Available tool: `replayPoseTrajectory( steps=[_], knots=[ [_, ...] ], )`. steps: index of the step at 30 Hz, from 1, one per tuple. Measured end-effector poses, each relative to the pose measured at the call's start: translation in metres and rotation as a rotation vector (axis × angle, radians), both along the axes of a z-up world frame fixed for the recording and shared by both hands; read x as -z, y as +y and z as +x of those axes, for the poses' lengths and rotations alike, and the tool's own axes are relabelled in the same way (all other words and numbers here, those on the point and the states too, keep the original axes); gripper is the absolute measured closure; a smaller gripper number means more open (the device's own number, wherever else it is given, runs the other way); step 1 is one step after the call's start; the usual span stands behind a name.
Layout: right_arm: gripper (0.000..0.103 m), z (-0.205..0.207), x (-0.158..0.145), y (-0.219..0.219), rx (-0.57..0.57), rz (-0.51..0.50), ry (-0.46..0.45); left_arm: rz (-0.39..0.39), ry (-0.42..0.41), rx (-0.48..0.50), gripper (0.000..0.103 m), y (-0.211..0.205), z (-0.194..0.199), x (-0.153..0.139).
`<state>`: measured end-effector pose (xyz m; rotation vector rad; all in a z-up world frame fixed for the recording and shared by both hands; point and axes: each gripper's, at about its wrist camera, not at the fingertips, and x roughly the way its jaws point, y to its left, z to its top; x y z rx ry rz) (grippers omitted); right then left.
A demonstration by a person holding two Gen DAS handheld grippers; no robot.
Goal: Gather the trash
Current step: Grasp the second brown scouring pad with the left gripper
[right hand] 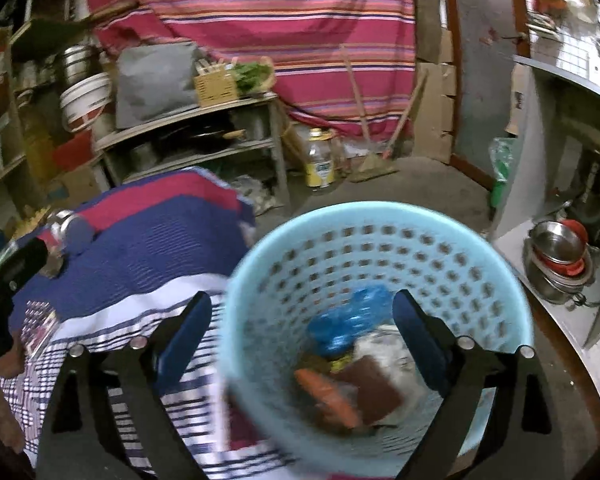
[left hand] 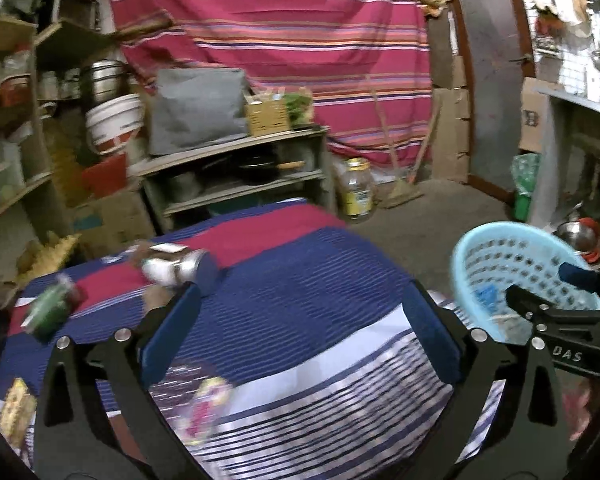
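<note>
My left gripper stands open and holds nothing above the table's striped blue, red and white cloth. Trash lies on the cloth: a silver and white can-like piece just beyond the left finger, a green packet at the left, a pink wrapper and a yellow wrapper near the front. My right gripper is open over a light blue perforated basket. No pad presses on anything. In the basket lie a blue wrapper, an orange piece and a brown packet.
The basket stands off the table's right edge. Behind the table is a low shelf with pans, and a big jar stands on the floor. Steel bowls sit at the right. A striped curtain hangs behind.
</note>
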<state>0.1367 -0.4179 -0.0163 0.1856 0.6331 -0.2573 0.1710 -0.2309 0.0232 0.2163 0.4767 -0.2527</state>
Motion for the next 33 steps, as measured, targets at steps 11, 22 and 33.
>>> replayPoseTrajectory(
  steps=[11, 22, 33],
  knots=[
    [0.013, 0.016, -0.014, 0.117, -0.201, -0.074, 0.015, -0.041, 0.099, -0.264, 0.006, 0.117, 0.009, 0.020],
    [0.013, 0.018, -0.026, 0.173, -0.242, -0.047, -0.009, -0.113, 0.251, -0.366, 0.006, 0.176, 0.008, 0.063],
    [0.013, 0.019, -0.009, 0.163, -0.204, -0.030, 0.018, -0.159, 0.394, -0.359, 0.006, 0.184, 0.021, 0.087]
  ],
)
